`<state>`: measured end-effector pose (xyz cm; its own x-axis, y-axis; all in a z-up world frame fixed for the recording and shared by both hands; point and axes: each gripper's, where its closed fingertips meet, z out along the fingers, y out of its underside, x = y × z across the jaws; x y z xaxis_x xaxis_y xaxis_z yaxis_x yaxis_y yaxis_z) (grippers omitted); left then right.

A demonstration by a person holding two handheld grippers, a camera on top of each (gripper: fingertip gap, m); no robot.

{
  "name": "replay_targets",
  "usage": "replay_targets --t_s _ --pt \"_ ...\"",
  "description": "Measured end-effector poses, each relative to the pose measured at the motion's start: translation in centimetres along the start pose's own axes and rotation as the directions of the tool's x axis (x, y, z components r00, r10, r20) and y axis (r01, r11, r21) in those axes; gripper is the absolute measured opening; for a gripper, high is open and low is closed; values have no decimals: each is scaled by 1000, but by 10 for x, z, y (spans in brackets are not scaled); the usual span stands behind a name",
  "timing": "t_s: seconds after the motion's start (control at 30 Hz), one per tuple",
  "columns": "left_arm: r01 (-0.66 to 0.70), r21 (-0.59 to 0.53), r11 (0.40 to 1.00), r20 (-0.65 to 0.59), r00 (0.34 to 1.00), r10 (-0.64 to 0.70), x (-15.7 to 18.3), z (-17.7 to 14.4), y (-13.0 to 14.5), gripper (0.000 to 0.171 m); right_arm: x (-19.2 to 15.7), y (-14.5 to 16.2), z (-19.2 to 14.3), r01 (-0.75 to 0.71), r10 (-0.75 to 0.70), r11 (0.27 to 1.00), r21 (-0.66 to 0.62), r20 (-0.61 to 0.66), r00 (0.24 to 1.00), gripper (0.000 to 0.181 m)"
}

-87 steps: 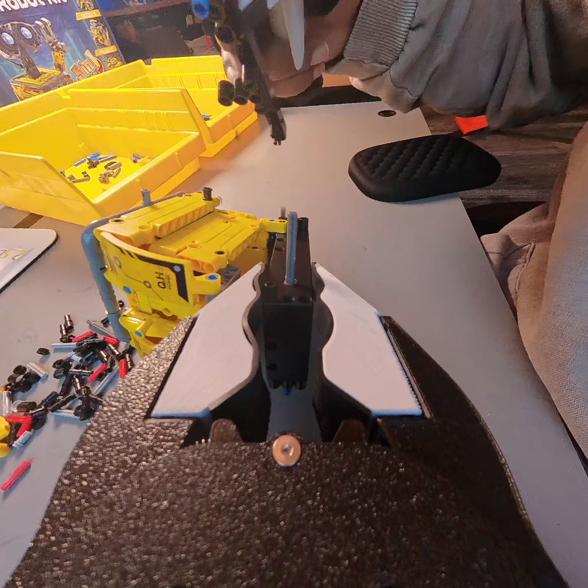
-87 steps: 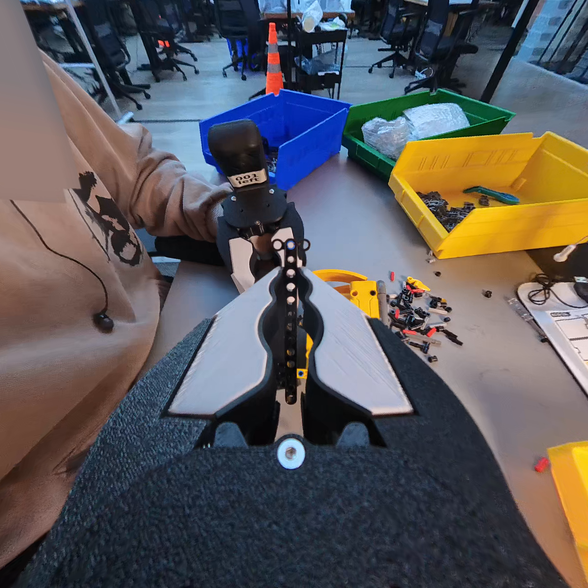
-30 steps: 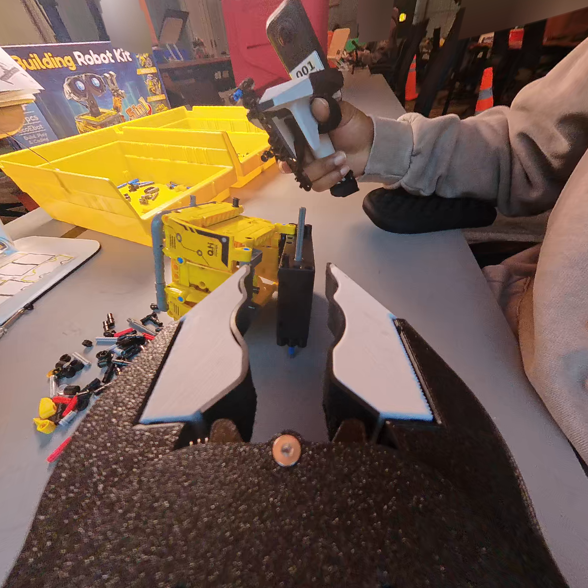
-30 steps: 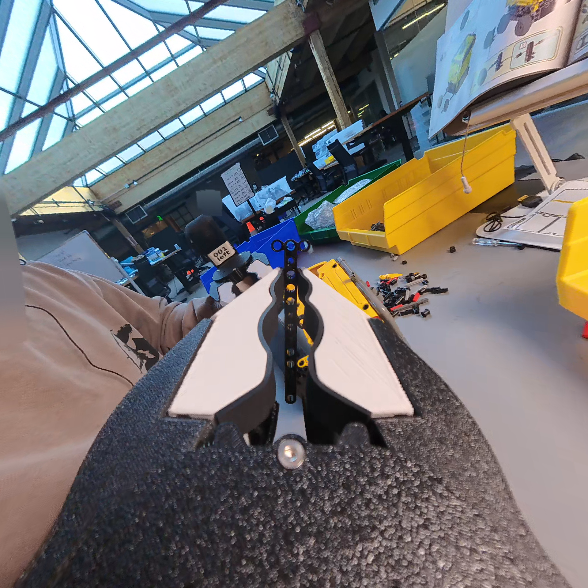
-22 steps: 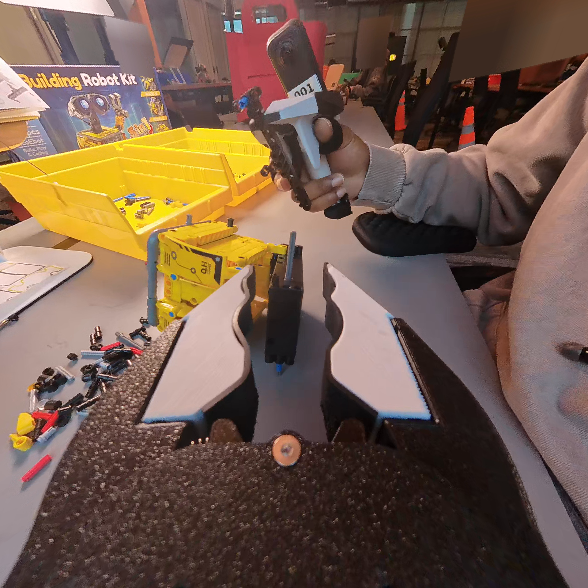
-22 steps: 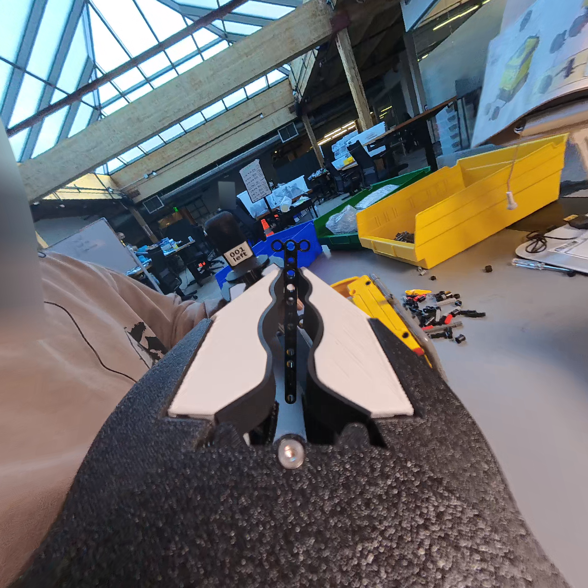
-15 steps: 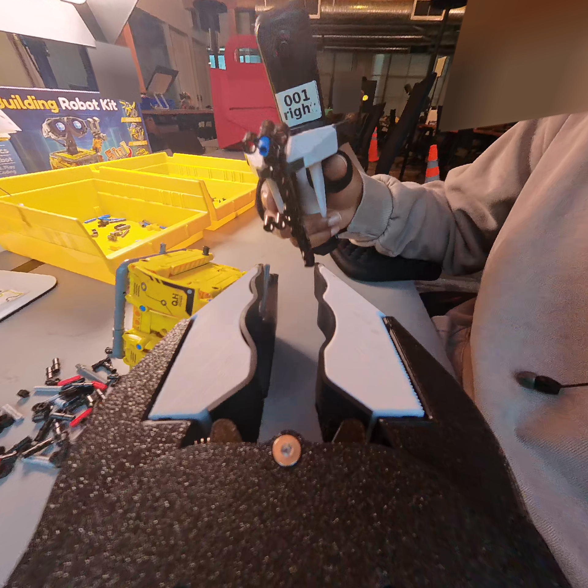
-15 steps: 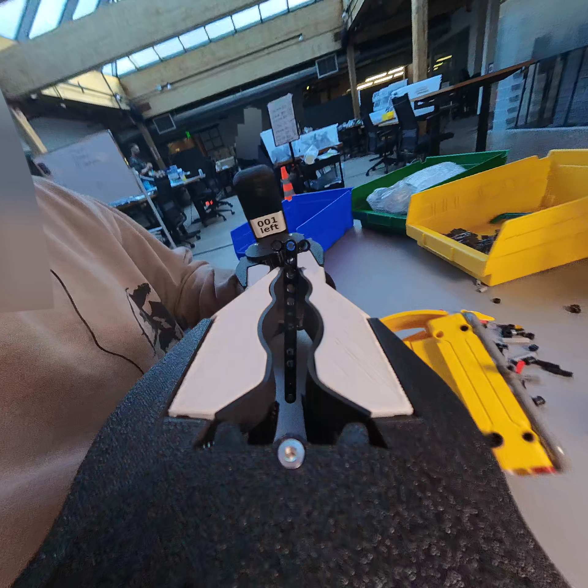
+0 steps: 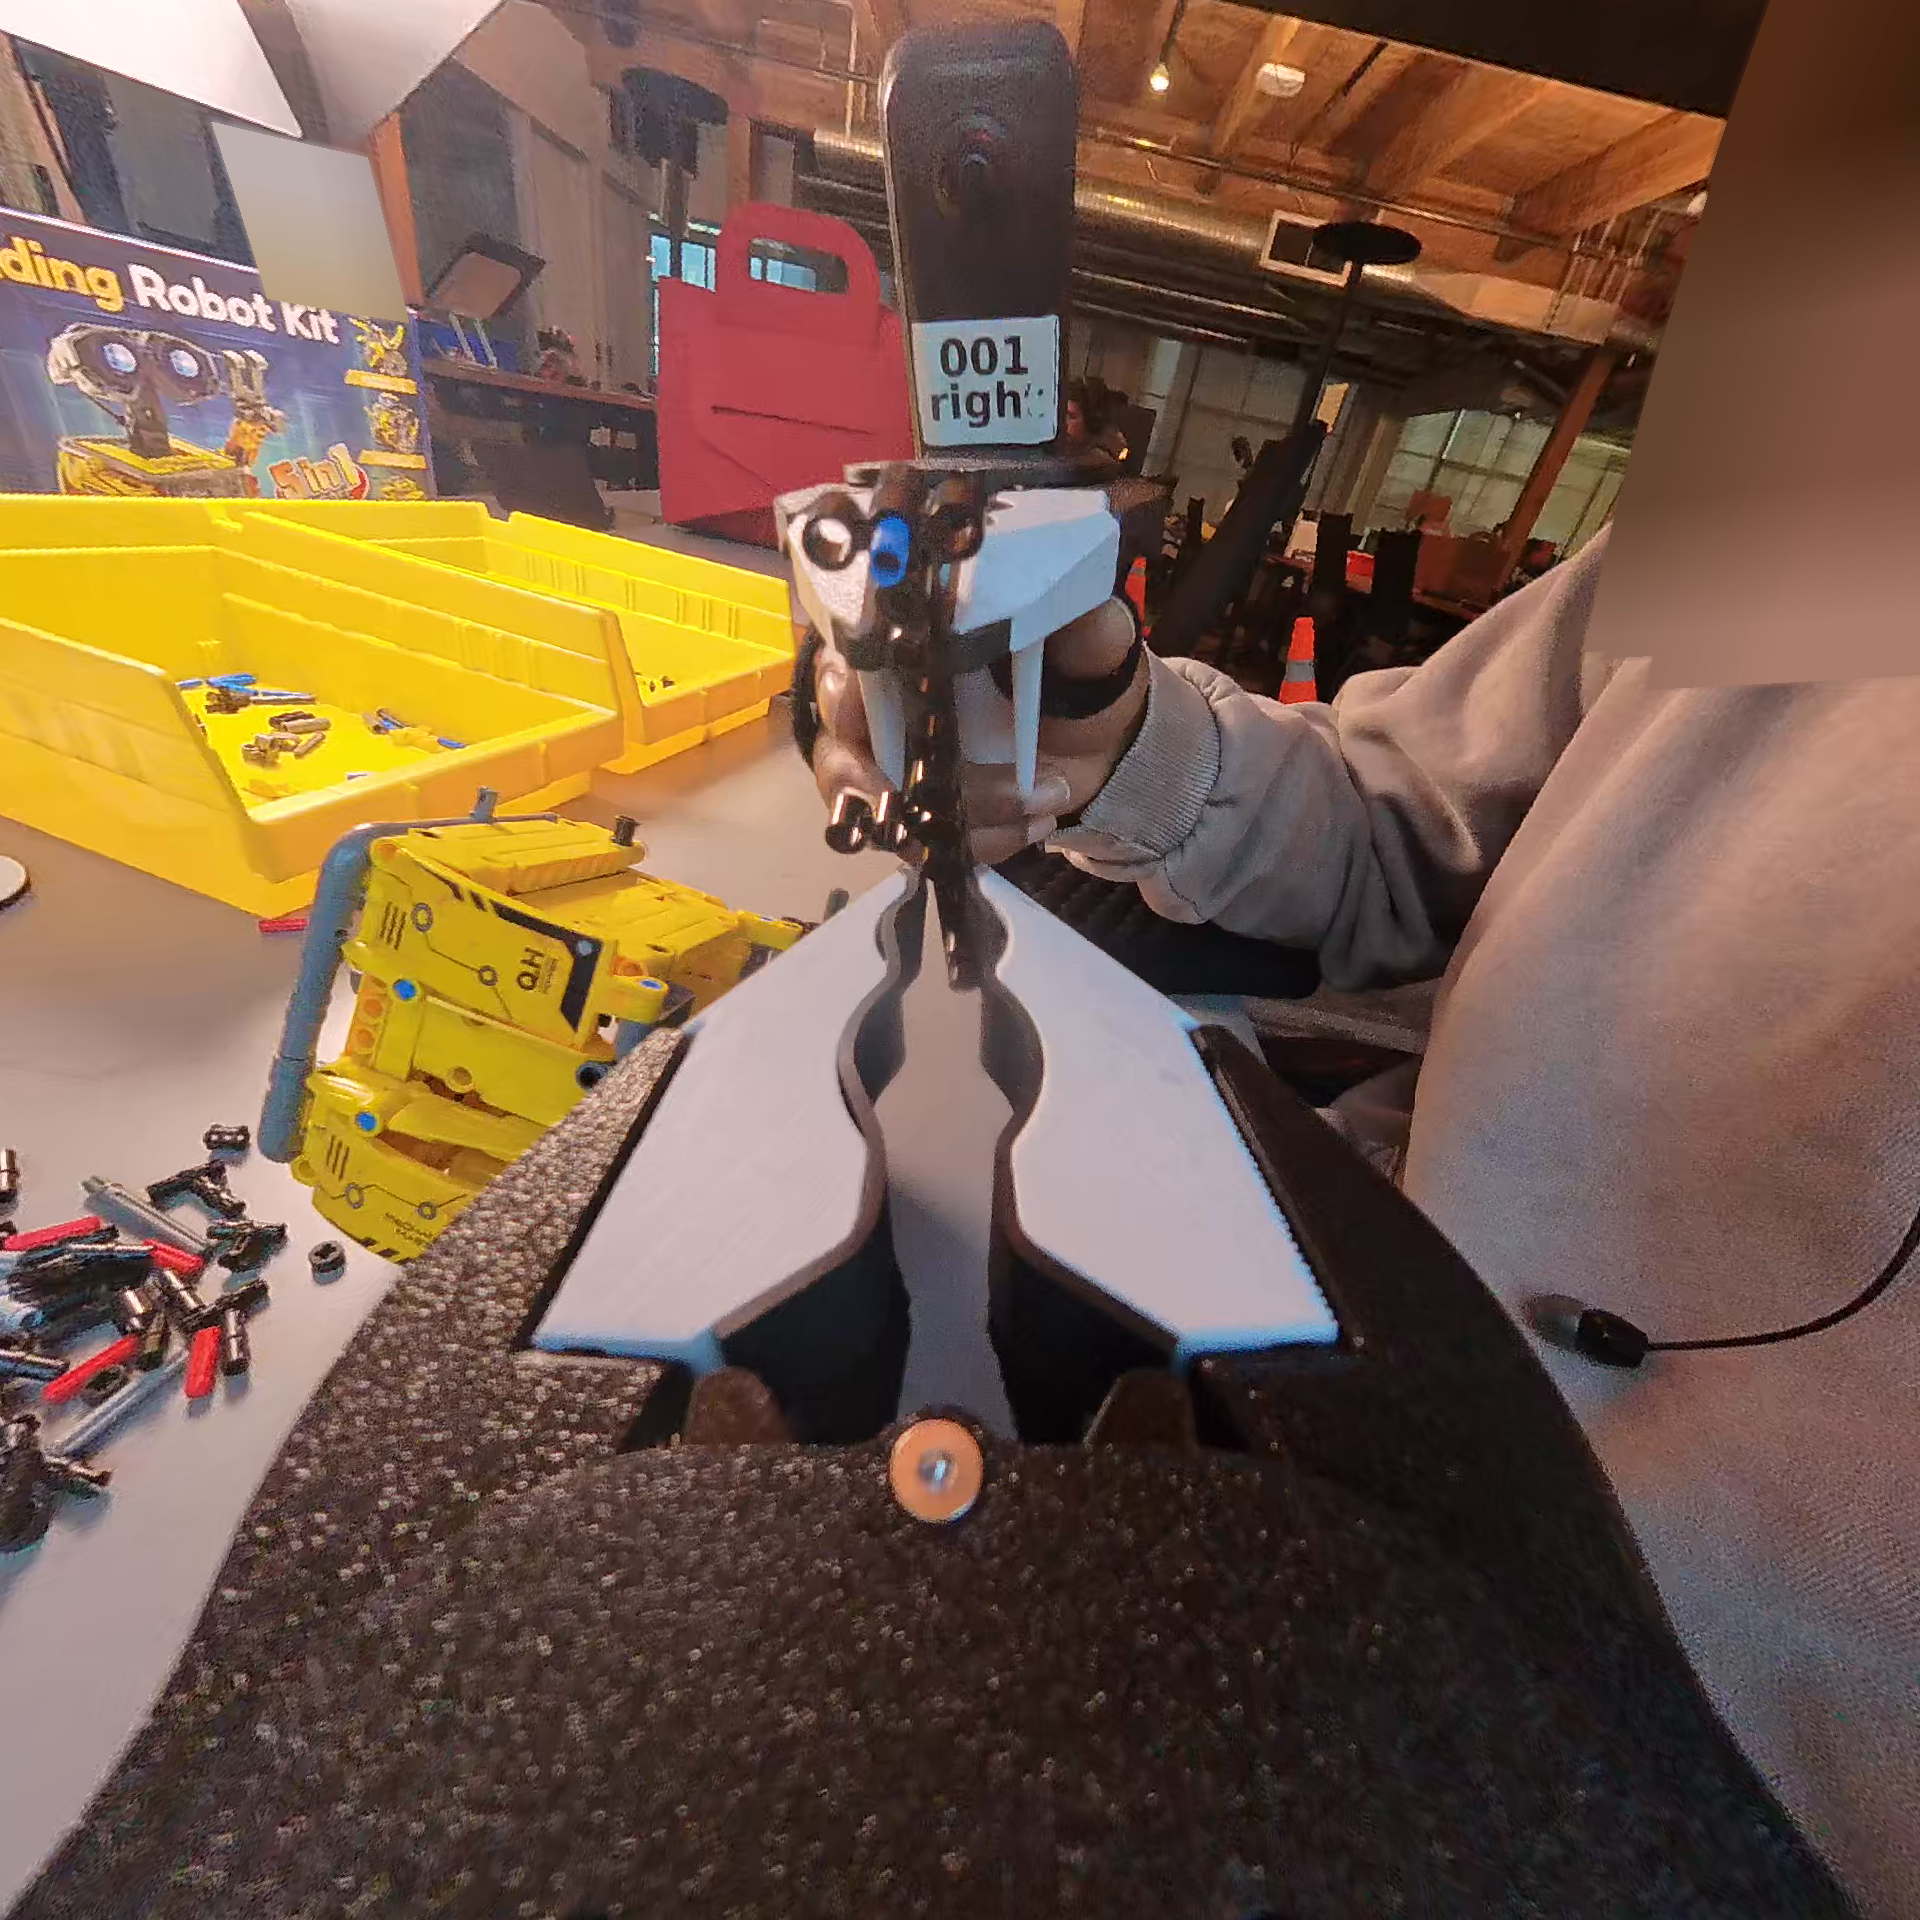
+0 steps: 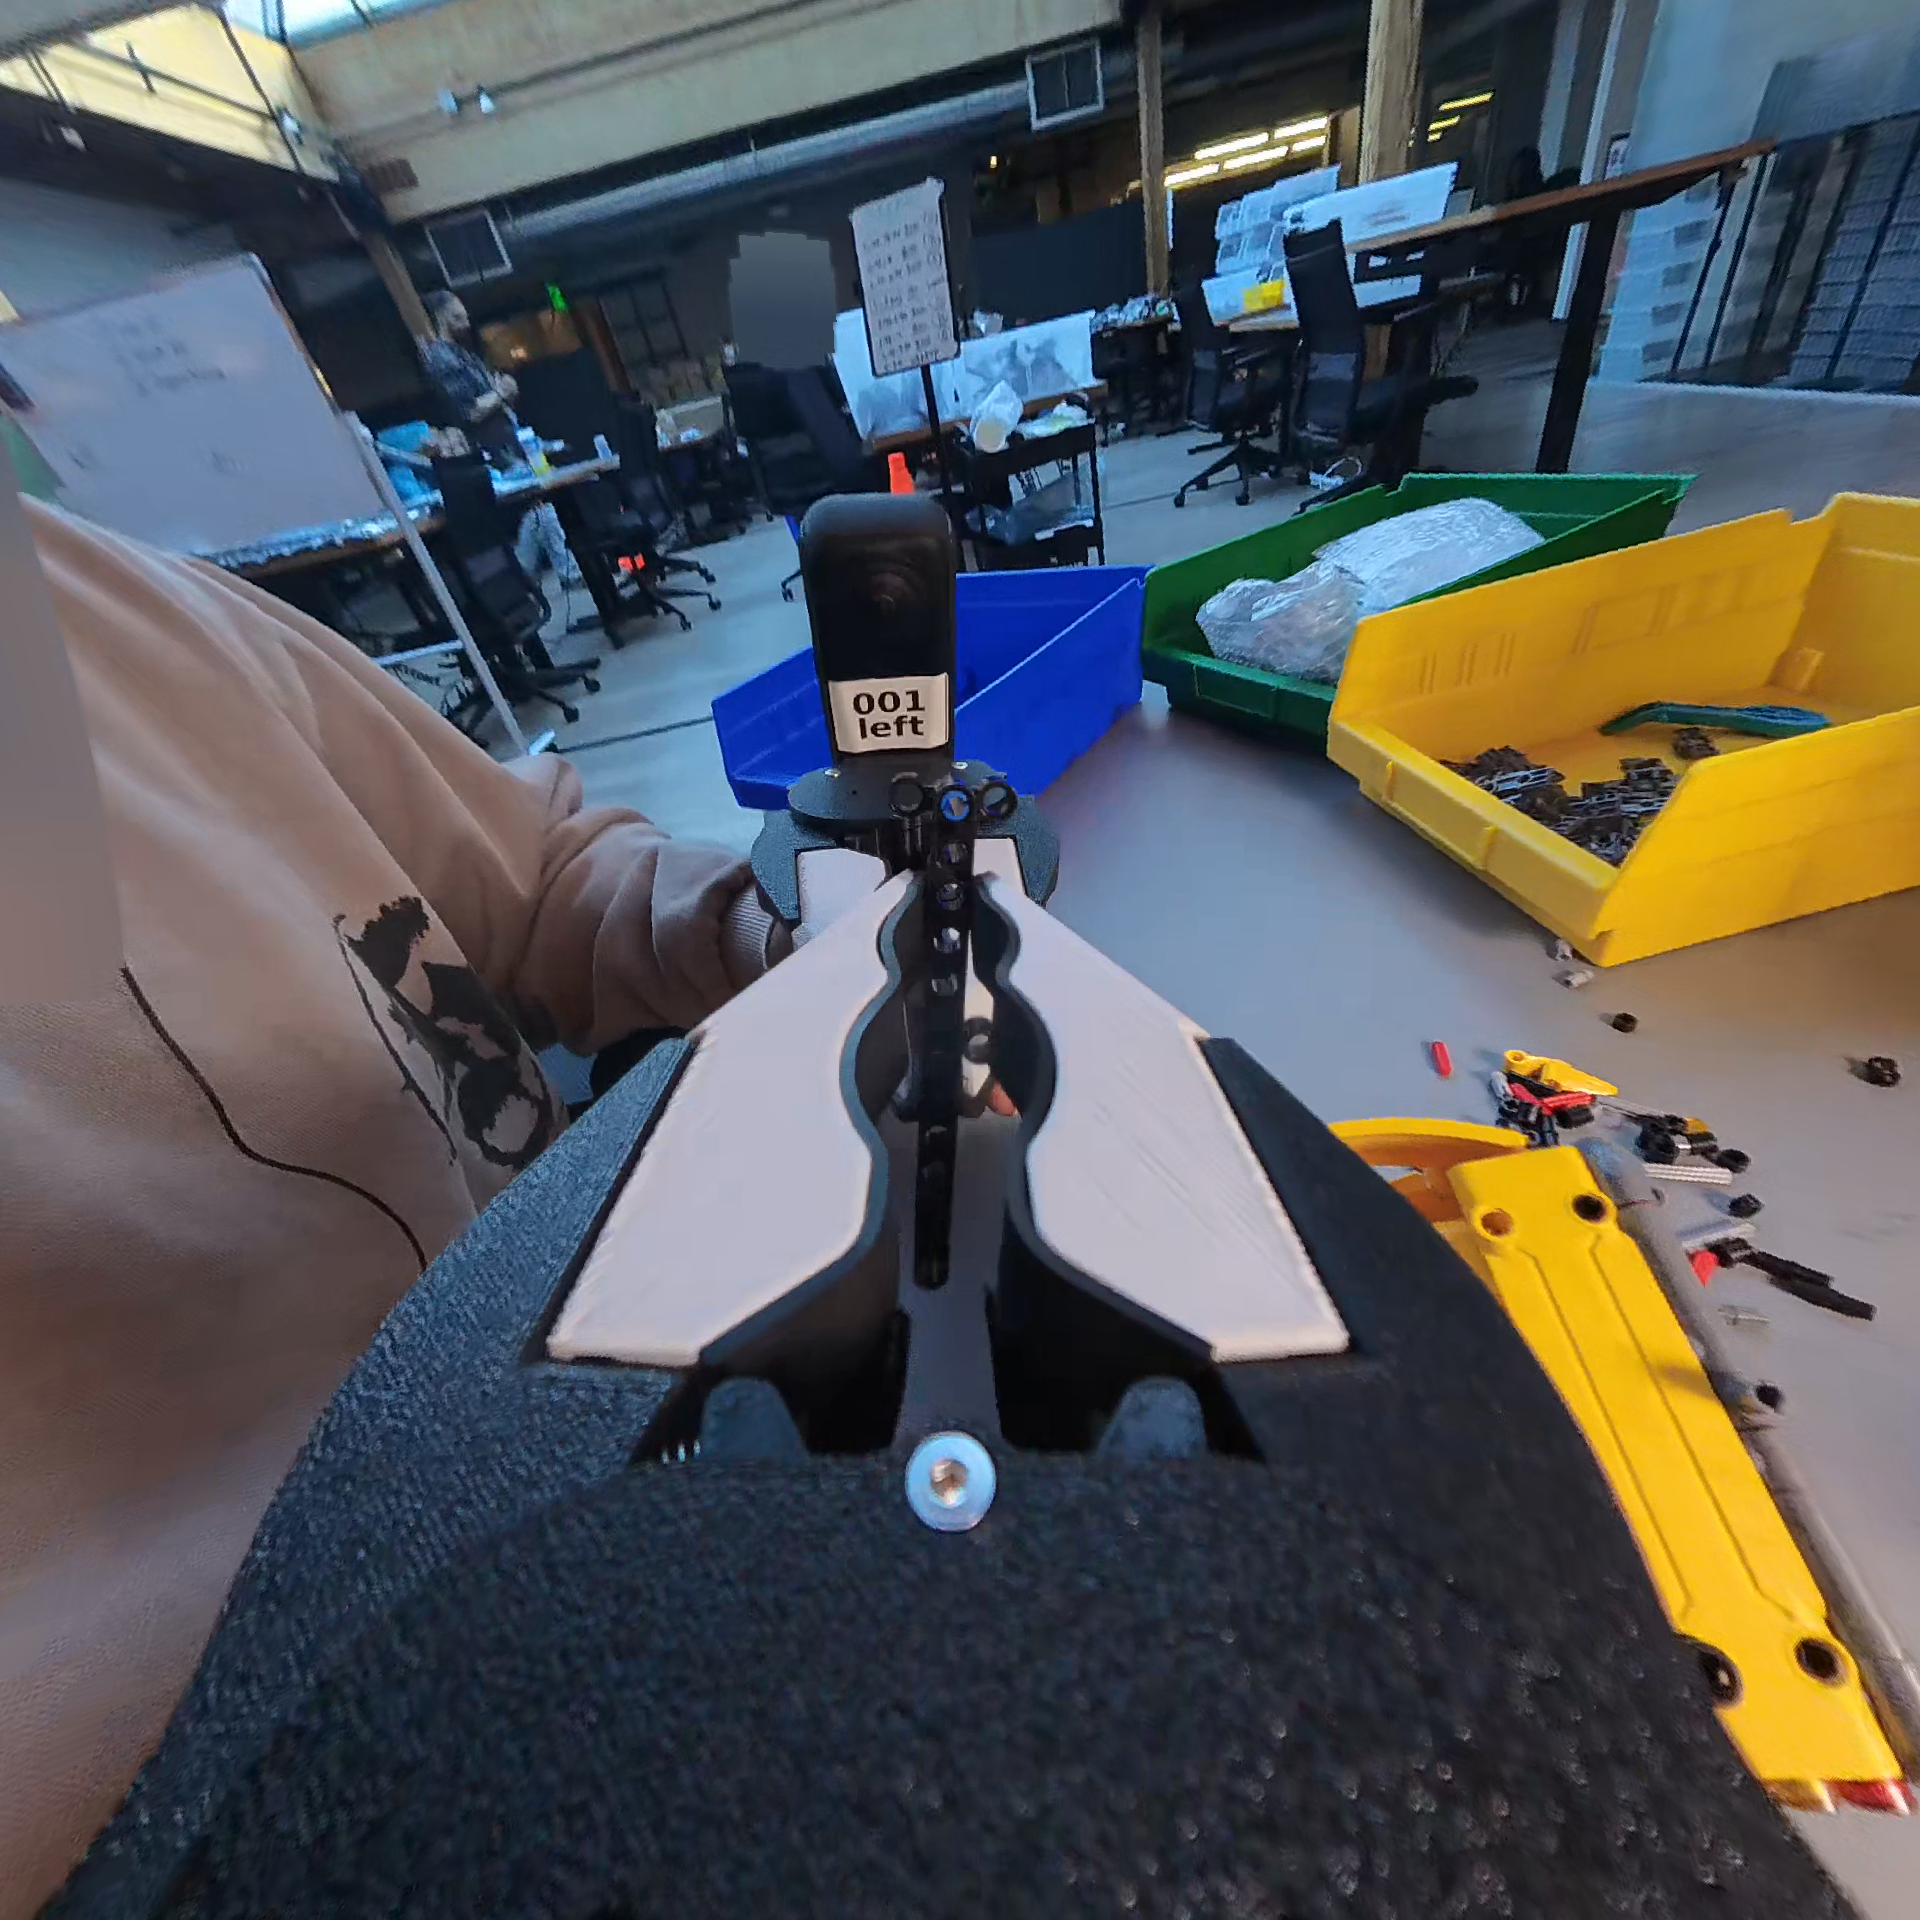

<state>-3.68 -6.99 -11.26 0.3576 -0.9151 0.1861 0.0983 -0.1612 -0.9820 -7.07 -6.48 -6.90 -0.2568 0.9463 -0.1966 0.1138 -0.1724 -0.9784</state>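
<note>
Clamped edge-on in the right gripper [image 10: 940, 894], a long black perforated plastic beam [image 10: 938, 1039] was seen. Its lower tip entered the narrowed left gripper [image 9: 951, 914]; whether it was pinched there could not be told.

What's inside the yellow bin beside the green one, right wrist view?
The yellow bin holds a heap of small black parts and one long green piece near its back. Its front wall hides the nearest strip of the floor, so anything lying there cannot be seen.

Upright black perforated beam [image 10: 940, 997], clamped
</note>
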Motion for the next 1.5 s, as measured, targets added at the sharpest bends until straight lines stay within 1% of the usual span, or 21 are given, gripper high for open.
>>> replay_targets --t_s 0.1,0.23,0.37,0.5,0.6,0.63,0.67,0.73,0.8,0.87,0.9,0.97,1.03,1.07,1.13,1.2,1.27,1.33,1.47,1.5 --pt "12 8 1000 1 1000 -12 -1 -2 -1 6 3 -1 -1 -50 49 998 34 14 999 6" --pt "29 7 1000 -5 1000 -29 -2 -2 1 7 7 1 -2 -105 104 993 47 32 994 6" --pt "42 15 999 -32 999 -42 1 -2 1 26 11 3 -4 -127 126 990 55 23 992 6" --pt "36 -8 999 -13 999 -36 -2 2 5 31 12 1 -6 -150 148 986 72 36 988 6" --pt "50 0 999 -7 999 -50 -5 7 2 30 8 2 -2 -137 135 988 66 45 990 6" --pt "55 -9 998 -10 998 -55 -5 9 2 23 6 2 -1 -124 120 990 64 49 991 6" --pt "60 -15 998 -26 998 -60 -3 10 2 7 6 2 0 -112 110 992 58 48 993 6" --pt "74 -9 997 -35 997 -74 -3 8 0 7 6 -1 -2 -88 86 995 55 37 996 8" --pt "65 -5 998 -16 998 -65 -6 4 -1 7 12 -11 -12 -73 72 994 85 15 997 10" --pt "49 13 999 11 999 -49 -9 -3 -6 7 22 -22 -31 -55 59 992 115 -30 998 11" --pt "36 26 999 27 999 -37 -11 -8 -9 7 29 -25 -43 -36 43 993 110 -66 997 14" --pt "18 50 999 64 998 -21 -17 -20 -17 6 44 -21 -68 25 -18 999 43 -168 986 18" --pt "-5 66 998 117 993 -3 -25 -33 -23 7 59 -1 -94 83 -108 991 -103 -261 959 20" --pt "-19 66 998 148 989 10 -31 -39 -25 7 66 17 -107 89 -145 976 -200 -287 947 21" --pt "-48 57 997 208 977 35 -41 -48 -27 7 81 63 -134 82 -222 909 -409 -309 925 23" --pt "-58 47 997 246 968 45 -49 -54 -27 7 95 109 -158 54 -276 823 -566 -314 909 22" --pt "-51 46 998 259 965 38 -53 -55 -25 7 97 144 -167 -13 -223 781 -625 -298 928 22" --pt "-40 37 999 260 965 29 -56 -54 -21 7 100 163 -168 -31 -210 760 -649 -290 934 22" --pt "-36 -8 999 260 965 37 -58 -48 -9 7 108 178 -167 -46 -206 696 -716 -260 943 20" --pt "-38 -19 999 260 965 42 -58 -47 -7 7 107 177 -165 -43 -191 689 -723 -238 952 13"
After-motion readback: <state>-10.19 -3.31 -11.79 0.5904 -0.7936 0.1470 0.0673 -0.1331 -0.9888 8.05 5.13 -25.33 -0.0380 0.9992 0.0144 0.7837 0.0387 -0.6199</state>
